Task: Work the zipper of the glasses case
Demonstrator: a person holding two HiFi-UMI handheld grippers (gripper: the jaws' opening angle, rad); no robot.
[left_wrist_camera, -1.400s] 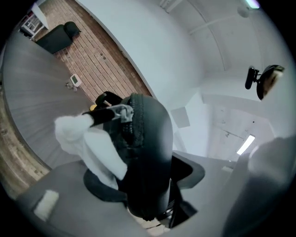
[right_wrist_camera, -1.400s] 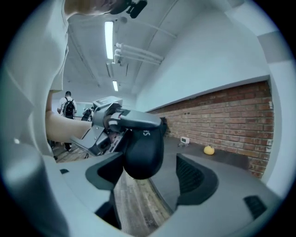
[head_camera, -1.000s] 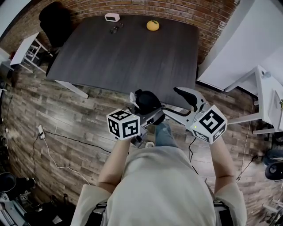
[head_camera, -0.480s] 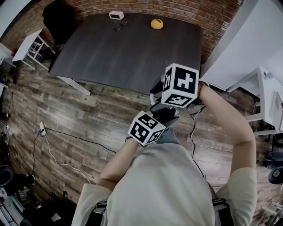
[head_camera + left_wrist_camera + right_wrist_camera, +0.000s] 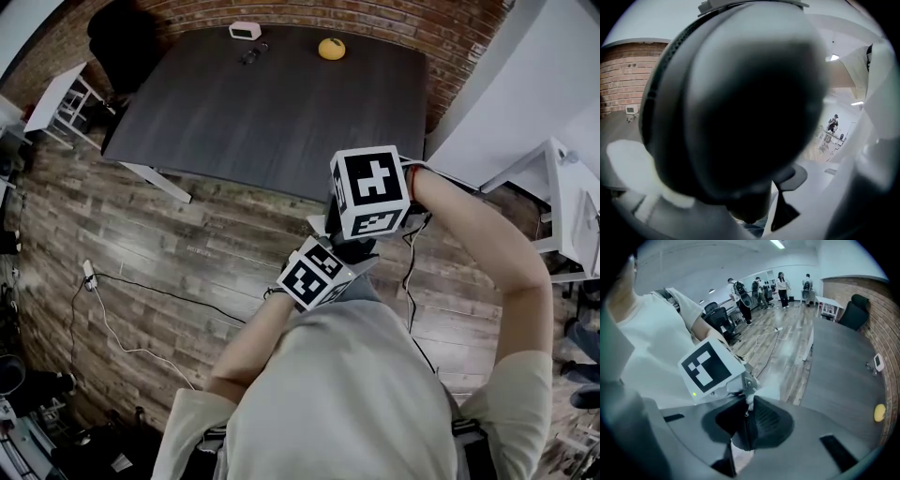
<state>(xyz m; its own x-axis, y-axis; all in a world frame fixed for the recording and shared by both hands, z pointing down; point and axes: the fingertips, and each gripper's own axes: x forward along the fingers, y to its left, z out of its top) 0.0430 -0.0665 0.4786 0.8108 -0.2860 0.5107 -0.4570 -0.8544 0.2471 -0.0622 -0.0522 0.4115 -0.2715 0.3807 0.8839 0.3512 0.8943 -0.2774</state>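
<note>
The right gripper (image 5: 746,425) has just been closing, and its dark pads now pinch a small pale zipper pull (image 5: 748,404) at centre frame. The left gripper (image 5: 754,201) clamps the glasses case (image 5: 740,103) between its pale jaws. The case is a black, smooth, rounded shell that fills that view, with a ribbed zipper (image 5: 655,93) running along its left rim. In the head view it sits mid-frame, between the two marker cubes.

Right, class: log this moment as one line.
left gripper: clamps glasses case | right gripper: jaws just been closing, now pinching zipper pull | stage: zipper gripped
</note>
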